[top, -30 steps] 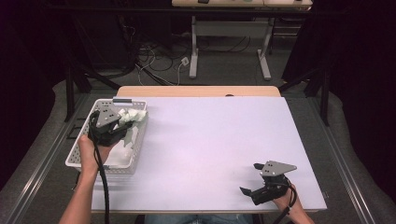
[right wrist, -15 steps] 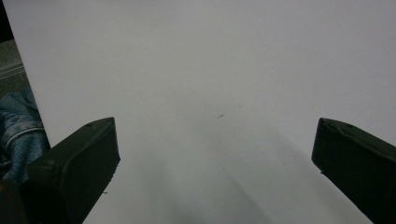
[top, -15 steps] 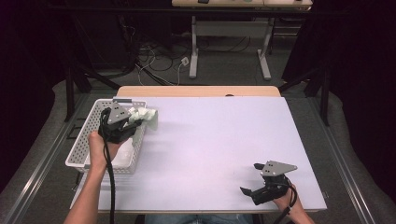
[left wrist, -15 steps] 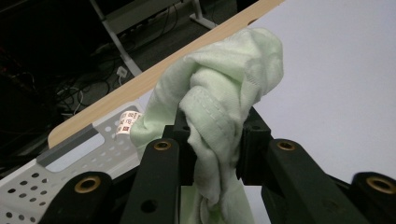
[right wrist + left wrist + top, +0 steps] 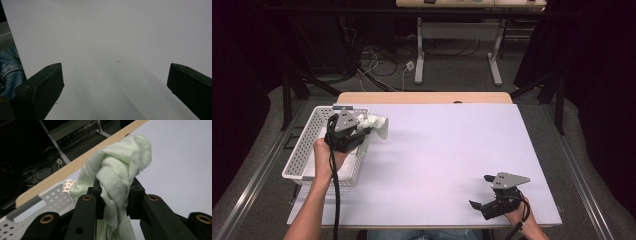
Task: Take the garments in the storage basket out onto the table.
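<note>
High view: left hand-held gripper (image 5: pixel 362 131) sits over the right rim of the white perforated basket (image 5: pixel 302 150), jaws clamped on a bunched pale-green cloth (image 5: pixel 378 125). Cloth hangs just past the rim, over the white counter (image 5: pixel 452 150) — looks like it's being lifted out twd the open surface, prob to lay it down there. Right hand-held gripper (image 5: pixel 478 205) parks low at the near right corner, well apart from the cloth, jaws spread, nothing in them; reads as waiting its turn.

Left gripper view: close up, cloth (image 5: pixel 120 170) is a twisted wad pinched between the two black jaws, w/ more fabric trailing below them. A small tag (image 5: pixel 67 185) pokes out on the left of the wad. Basket (image 5: pixel 32 210) wall shows lower left, counter (image 5: pixel 180 157) to the right. Grip's mid-bundle, so the rest dangles free.

Right gripper view: right hand-held gripper (image 5: pixel 115 80) jaws wide apart at both edges, empty, bare counter (image 5: pixel 112 32) btwn them. A bit of blue denim (image 5: pixel 8 70) at far left, off the counter's edge.
</note>
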`<state>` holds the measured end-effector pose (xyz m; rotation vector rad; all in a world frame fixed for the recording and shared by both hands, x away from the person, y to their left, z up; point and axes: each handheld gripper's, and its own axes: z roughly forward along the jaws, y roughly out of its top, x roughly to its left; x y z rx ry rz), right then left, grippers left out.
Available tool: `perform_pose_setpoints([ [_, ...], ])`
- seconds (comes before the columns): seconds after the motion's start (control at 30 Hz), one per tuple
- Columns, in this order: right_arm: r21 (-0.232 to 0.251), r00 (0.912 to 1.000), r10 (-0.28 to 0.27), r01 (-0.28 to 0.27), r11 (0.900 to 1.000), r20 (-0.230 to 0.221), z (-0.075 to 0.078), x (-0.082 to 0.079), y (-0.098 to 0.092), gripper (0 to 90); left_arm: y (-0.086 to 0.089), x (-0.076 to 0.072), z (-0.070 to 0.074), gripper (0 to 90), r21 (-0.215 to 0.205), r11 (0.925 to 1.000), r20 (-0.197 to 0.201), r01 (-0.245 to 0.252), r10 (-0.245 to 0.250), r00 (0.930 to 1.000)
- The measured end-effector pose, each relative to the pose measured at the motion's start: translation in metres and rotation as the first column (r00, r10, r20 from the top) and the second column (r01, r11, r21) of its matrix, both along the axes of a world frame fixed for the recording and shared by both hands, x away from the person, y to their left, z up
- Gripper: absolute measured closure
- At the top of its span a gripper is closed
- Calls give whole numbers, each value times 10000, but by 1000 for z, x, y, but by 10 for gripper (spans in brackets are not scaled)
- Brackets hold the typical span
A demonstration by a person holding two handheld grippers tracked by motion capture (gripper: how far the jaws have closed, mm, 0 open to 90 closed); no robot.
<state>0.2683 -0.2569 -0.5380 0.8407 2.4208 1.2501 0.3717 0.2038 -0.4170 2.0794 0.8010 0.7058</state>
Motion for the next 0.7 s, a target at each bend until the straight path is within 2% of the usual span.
perform_pose_setpoints([
  [0.27, -18, 9999, 19, -19, 10000, 104, 0, 0, 0, 4, -9, 2, -1, 740, -152, 9995, 22, 265, -265, 9996],
  [0.47, 17, 9999, 44, -44, 10000, 108, -1, 0, 0, 4, -16, 4, -3, 740, -161, 9990, -36, 409, -410, 9992],
  [0.53, -21, 10000, 19, -19, 10000, 88, 0, 0, 0, 4, -18, 5, -2, 740, -15, 9987, -76, 510, -510, 9987],
  [0.7, -24, 10000, 27, -27, 10000, 90, 0, 0, 0, 4, -26, 6, -4, 740, -112, 9977, -100, 662, -663, 9977],
])
